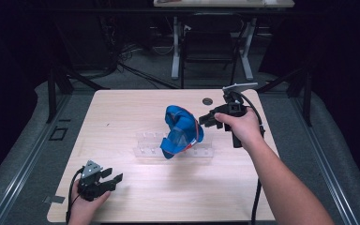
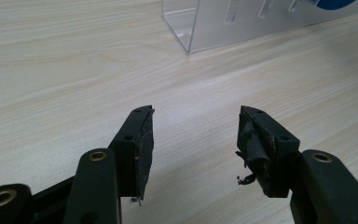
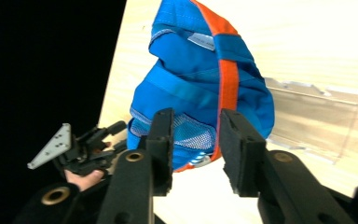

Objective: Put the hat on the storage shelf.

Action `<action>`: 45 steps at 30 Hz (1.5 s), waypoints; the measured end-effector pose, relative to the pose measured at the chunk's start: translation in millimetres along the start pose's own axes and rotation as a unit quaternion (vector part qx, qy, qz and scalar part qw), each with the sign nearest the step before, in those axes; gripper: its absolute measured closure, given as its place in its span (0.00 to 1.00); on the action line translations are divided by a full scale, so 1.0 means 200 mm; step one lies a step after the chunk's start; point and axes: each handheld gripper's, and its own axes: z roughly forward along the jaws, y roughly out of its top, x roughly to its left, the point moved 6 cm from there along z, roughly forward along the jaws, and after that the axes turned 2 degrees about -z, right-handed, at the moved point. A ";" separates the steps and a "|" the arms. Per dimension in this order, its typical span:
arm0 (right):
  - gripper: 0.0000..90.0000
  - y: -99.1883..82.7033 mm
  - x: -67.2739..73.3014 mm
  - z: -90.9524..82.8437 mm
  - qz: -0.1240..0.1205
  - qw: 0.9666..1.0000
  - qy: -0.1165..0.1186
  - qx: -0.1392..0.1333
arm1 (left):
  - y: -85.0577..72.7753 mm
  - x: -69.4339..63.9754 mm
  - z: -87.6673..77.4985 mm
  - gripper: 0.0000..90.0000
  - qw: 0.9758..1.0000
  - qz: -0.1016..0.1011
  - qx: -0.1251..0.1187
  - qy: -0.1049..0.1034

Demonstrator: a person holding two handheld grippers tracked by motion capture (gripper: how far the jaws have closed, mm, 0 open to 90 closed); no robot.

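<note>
Blue cap (image 1: 182, 131) sits on clear rack (image 1: 145, 145) mid-tabletop (image 1: 122, 112). Right gripper (image 1: 206, 119), jaws parted, just beside it, contact unclear. Left gripper (image 1: 114, 179), jaws apart and empty, near front edge. Small dark disc (image 1: 207, 101) beyond.
</note>
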 end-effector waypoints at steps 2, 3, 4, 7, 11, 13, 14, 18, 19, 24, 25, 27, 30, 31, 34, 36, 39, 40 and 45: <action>0.71 0.00 0.00 0.00 0.001 1.000 -0.002 0.000 | 0.00 0.00 0.00 0.51 1.000 0.001 0.000 0.000; 0.70 -0.01 -0.01 0.00 0.002 1.000 -0.004 -0.004 | 0.00 0.00 0.00 0.51 1.000 0.002 0.000 0.000; 0.69 -0.01 -0.02 0.00 0.005 1.000 -0.003 -0.008 | 0.00 0.00 0.00 0.51 1.000 0.002 0.000 0.001; 0.67 -0.02 -0.05 -0.02 0.003 1.000 -0.006 -0.014 | 0.00 0.00 0.00 0.51 1.000 0.003 0.002 0.001; 0.67 -0.04 -0.08 -0.04 -0.002 1.000 -0.017 -0.020 | 0.00 0.00 0.00 0.51 1.000 0.003 0.002 0.001; 0.66 -0.04 -0.07 -0.05 0.001 0.999 -0.016 -0.031 | 0.00 0.00 0.00 0.51 1.000 0.002 0.002 0.001; 0.66 -0.04 -0.07 -0.06 0.001 0.999 -0.013 -0.033 | 0.00 0.00 0.00 0.51 1.000 0.001 -0.001 0.002; 0.65 -0.07 -0.08 -0.09 -0.006 0.999 -0.019 -0.034 | 0.00 0.00 0.00 0.51 1.000 0.002 -0.001 0.003; 0.65 -0.08 -0.08 -0.09 -0.008 0.999 -0.022 -0.038 | 0.00 0.00 0.01 0.51 1.000 0.002 0.000 0.003; 0.62 -0.13 -0.11 -0.11 -0.012 0.999 -0.033 -0.035 | 0.00 0.01 0.00 0.51 1.000 0.001 -0.001 0.004; 0.62 -0.14 -0.12 -0.11 -0.013 0.999 -0.036 -0.034 | 0.00 0.01 0.00 0.51 1.000 0.001 -0.001 0.004; 0.62 -0.16 -0.13 -0.11 -0.012 0.999 -0.037 -0.033 | 0.00 0.01 0.00 0.51 1.000 0.001 0.000 0.004; 0.62 -0.20 -0.16 -0.11 -0.025 0.997 -0.062 -0.026 | 0.00 0.01 0.00 0.51 1.000 0.002 0.001 0.004; 0.61 -0.22 -0.15 -0.12 -0.028 0.997 -0.058 -0.032 | 0.00 0.00 0.00 0.51 1.000 0.002 0.000 0.004; 0.60 -0.25 -0.15 -0.13 -0.024 0.998 -0.047 -0.037 | 0.00 0.00 0.00 0.51 1.000 0.003 0.000 0.004; 0.60 -0.27 -0.16 -0.12 -0.030 0.998 -0.055 -0.031 | -0.01 0.00 0.00 0.51 1.000 0.003 0.000 0.005; 0.60 -0.31 -0.16 -0.12 -0.043 0.996 -0.069 -0.032 | -0.01 0.00 0.00 0.51 1.000 0.002 0.000 0.005; 0.60 -0.31 -0.16 -0.12 -0.043 0.996 -0.069 -0.032 | -0.01 0.00 0.00 0.51 1.000 0.002 0.000 0.005; 0.57 -0.40 -0.17 -0.11 -0.054 0.996 -0.074 -0.025 | -0.01 0.01 0.00 0.51 1.000 0.003 0.002 0.006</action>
